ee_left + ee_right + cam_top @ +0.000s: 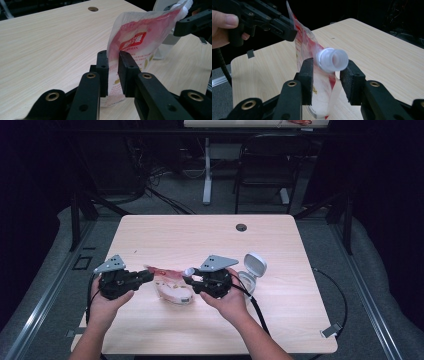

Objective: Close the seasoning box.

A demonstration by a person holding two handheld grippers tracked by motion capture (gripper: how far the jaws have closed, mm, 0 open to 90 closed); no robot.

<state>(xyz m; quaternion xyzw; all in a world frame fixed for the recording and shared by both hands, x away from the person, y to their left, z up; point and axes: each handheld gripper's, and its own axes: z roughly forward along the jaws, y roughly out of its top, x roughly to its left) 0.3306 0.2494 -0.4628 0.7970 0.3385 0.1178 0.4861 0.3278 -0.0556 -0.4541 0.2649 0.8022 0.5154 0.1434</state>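
Note:
A red and white pouch (170,287) with a white screw spout (333,60) is held up above the wooden table (300,315) between my two grippers. My left gripper (113,53) is shut on one side edge of the pouch (140,37), and the film stands pinched between its pads. My right gripper (328,63) has the open, uncapped spout between its jaws, with a pad against each side. In the high view the left gripper (149,276) and right gripper (189,279) face each other across the pouch. The left gripper (287,32) also appears in the right gripper view, on the pouch's far edge.
A white container with its lid flipped open (252,270) stands just right of my right hand, and behind the pouch (163,46) in the left gripper view. The table has a cable hole (241,227) near its far edge. A chair (265,165) stands beyond the table.

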